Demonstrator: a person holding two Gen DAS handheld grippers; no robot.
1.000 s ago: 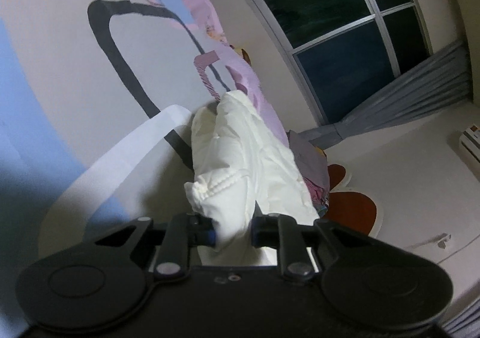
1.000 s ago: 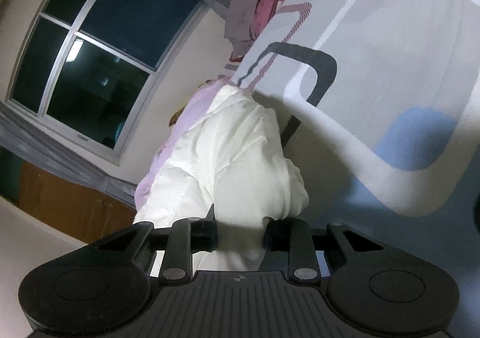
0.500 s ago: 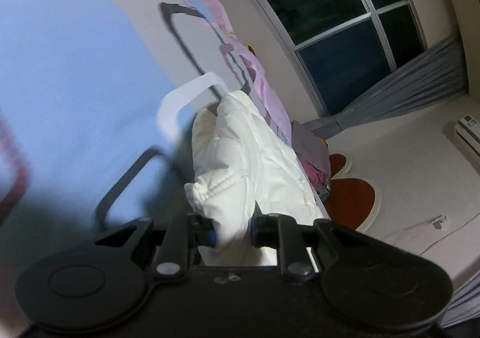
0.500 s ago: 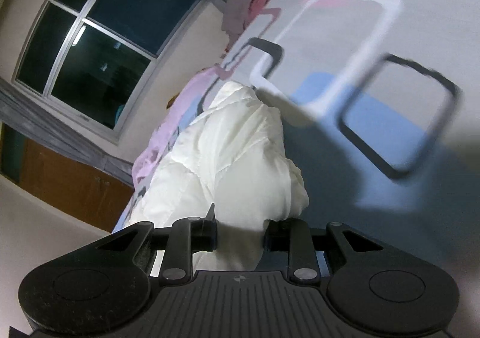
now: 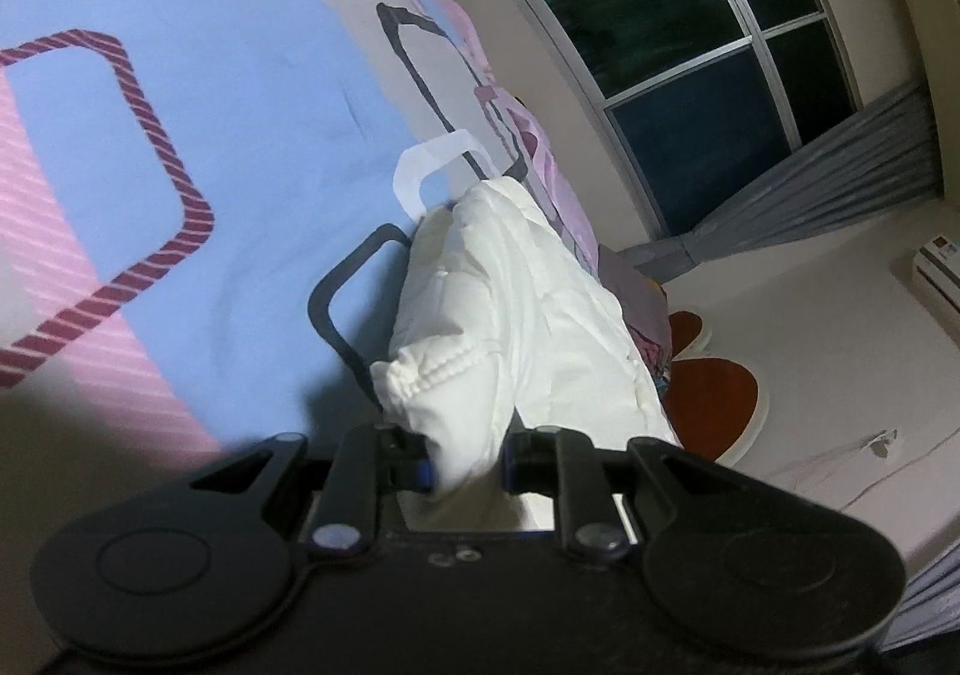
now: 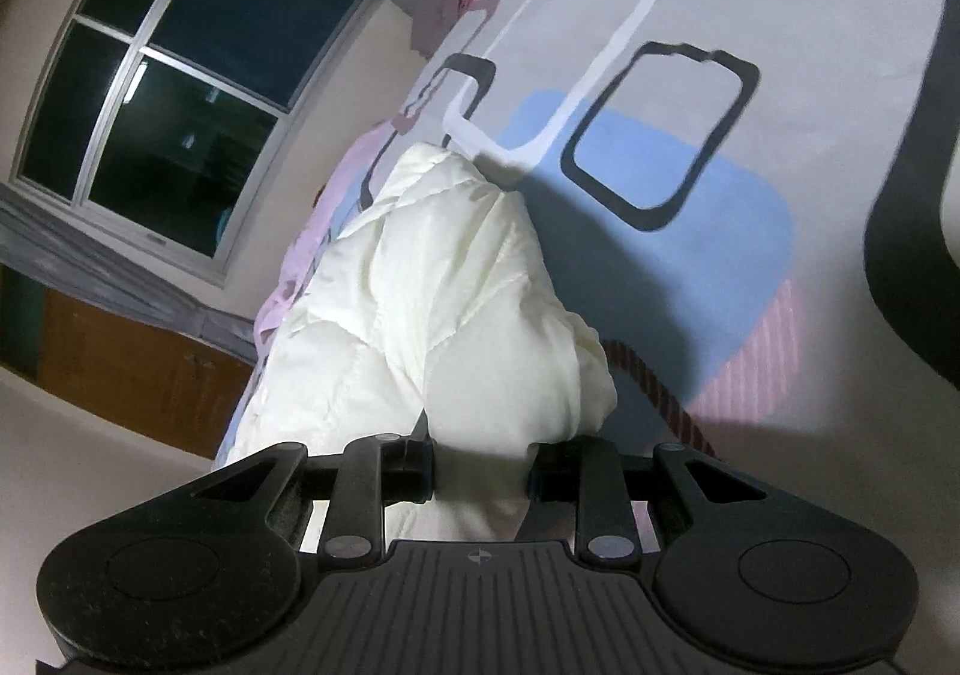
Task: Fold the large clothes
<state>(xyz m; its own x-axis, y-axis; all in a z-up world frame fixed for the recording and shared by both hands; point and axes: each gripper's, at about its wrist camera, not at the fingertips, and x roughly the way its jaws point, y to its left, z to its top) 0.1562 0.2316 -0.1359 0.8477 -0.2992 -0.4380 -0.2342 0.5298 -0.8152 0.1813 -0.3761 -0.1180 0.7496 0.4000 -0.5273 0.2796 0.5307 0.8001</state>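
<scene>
You hold two tools, and each is clamped on one and the same white padded jacket (image 5: 516, 303). The left tool (image 5: 465, 462) pinches bunched fabric just below a gathered, elasticated cuff (image 5: 429, 369); the right tool (image 6: 480, 471) pinches another fold of the jacket (image 6: 444, 279). The garment lies stretched away from both tools across one bed covered with a patterned sheet (image 5: 180, 147) of blue, pink and grey rounded rectangles. One window (image 5: 690, 45) with dark panes shows in each view, flanked by grey curtains (image 5: 840, 177). One small pile of coloured clothes (image 5: 645, 309) lies at the far end of the bed. One wall air conditioner (image 5: 939, 270) sits at the right edge of the left view; its small label is too blurred to read. No other writing is legible.

Compared with the frames a second ago, the sheet pattern has slid across both views: a large blue patch and a maroon striped outline now fill the left view, while both grips on the jacket look unchanged.
</scene>
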